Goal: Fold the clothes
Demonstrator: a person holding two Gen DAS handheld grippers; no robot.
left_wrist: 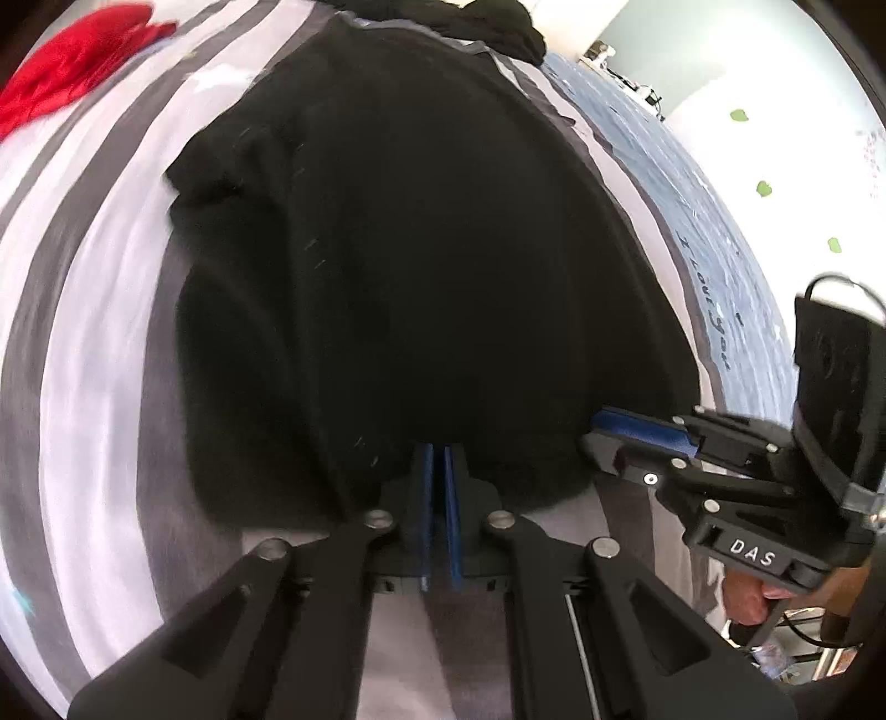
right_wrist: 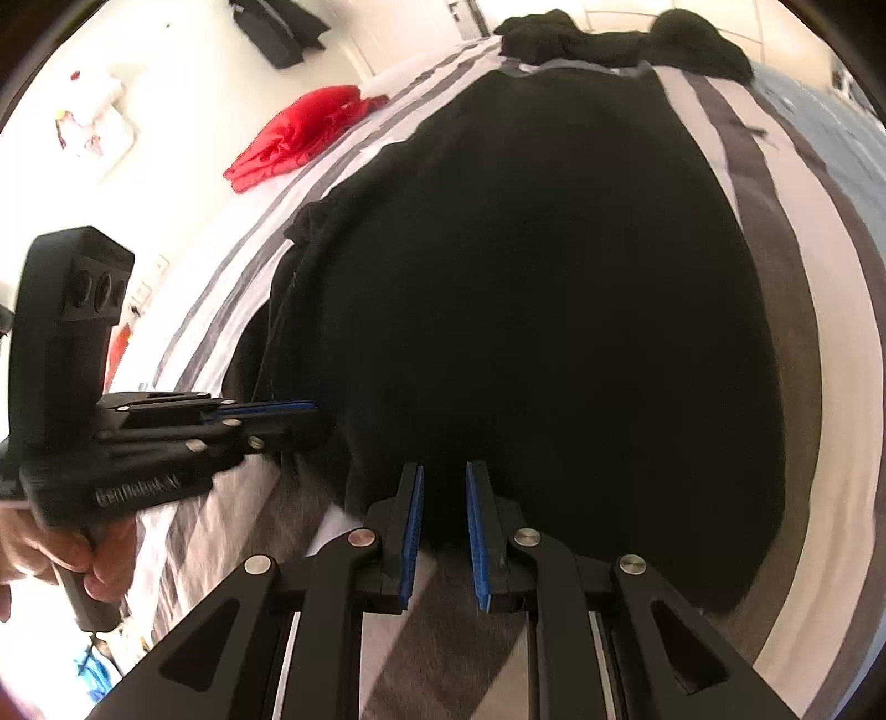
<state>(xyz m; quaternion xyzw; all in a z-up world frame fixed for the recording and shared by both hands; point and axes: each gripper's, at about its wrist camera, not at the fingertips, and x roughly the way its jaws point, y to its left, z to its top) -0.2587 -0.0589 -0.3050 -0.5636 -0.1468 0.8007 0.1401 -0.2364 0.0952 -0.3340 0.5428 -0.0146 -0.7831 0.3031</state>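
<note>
A black garment (left_wrist: 421, 266) lies spread on a grey-and-white striped bed cover (left_wrist: 94, 310); it also fills the right wrist view (right_wrist: 531, 310). My left gripper (left_wrist: 441, 451) is shut, its blue pads pinching the garment's near hem. It shows from the side in the right wrist view (right_wrist: 310, 412), at the garment's left edge. My right gripper (right_wrist: 444, 471) has its jaws a little apart, with the garment's near hem between the pads. It shows in the left wrist view (left_wrist: 598, 426) at the garment's right corner.
A red garment (left_wrist: 72, 61) lies on the bed at the far left, also in the right wrist view (right_wrist: 299, 130). A pile of black clothes (right_wrist: 620, 39) sits at the far end. A blue cover (left_wrist: 709, 221) lies on the right.
</note>
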